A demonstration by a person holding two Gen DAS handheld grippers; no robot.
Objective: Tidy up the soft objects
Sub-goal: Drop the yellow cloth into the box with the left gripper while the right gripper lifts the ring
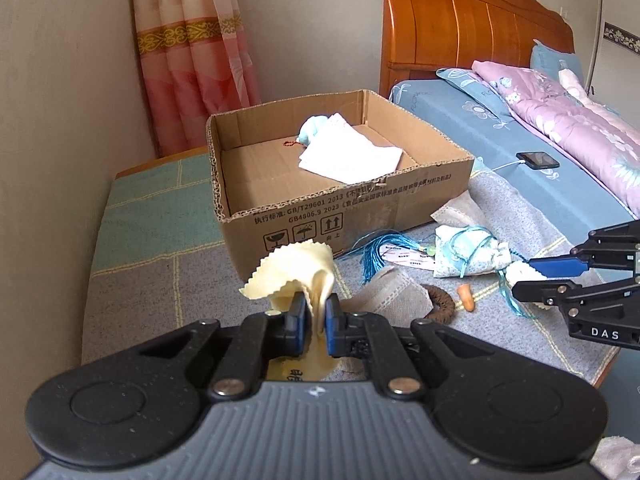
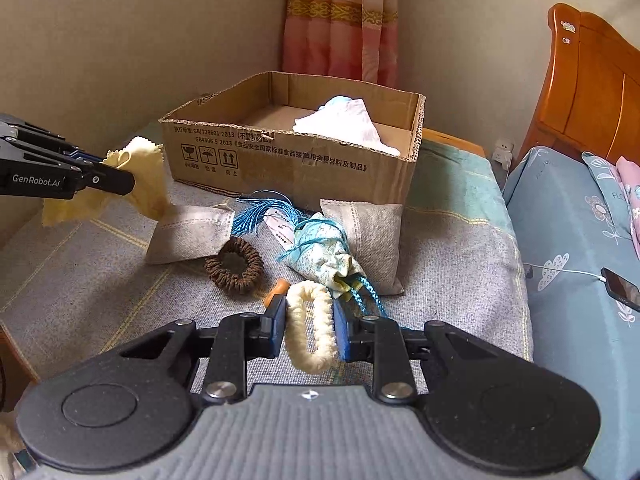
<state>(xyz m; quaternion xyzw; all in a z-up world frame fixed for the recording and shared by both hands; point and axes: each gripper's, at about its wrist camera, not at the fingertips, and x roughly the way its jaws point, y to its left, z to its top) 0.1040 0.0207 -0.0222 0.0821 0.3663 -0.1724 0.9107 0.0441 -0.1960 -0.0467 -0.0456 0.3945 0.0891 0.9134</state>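
From the left wrist view, the left gripper [image 1: 316, 312] is clenched on one pale yellow cloth [image 1: 294, 274]. The cloth stands up from the jaws and its zigzag edge fans out to the left, in front of the cardboard box [image 1: 340, 216]. The box is open on top; inside lie one white cloth [image 1: 348, 156] and one light blue soft toy [image 1: 314, 130] at the far wall. To the right of the box, on the grey quilted cover [image 1: 160, 292], I count one floral pouch [image 1: 470, 256] with blue cords, lying with its long axis left to right, one blue tassel [image 1: 372, 254], one brown scrunchie [image 1: 440, 306] and one small orange piece [image 1: 466, 298]. The right gripper [image 1: 524, 280] comes in from the right edge.

From the right wrist view, the right gripper [image 2: 310, 320] grasps one cream scrunchie [image 2: 312, 328] between its two blue pads. The ring is squeezed to an oval, and its long axis points away from the camera, toward the pouch [image 2: 324, 250]. The pouch lies slanted, its open mouth toward the gripper. Two grey fabric bags [image 2: 188, 232] lie before the box [image 2: 288, 156], one to each side of the tassel [image 2: 264, 212]. The brown scrunchie [image 2: 234, 268] lies flat. The left gripper [image 2: 120, 178] holds the yellow cloth [image 2: 148, 184] at the left. One phone [image 2: 622, 290] rests on the bed [image 2: 568, 240].
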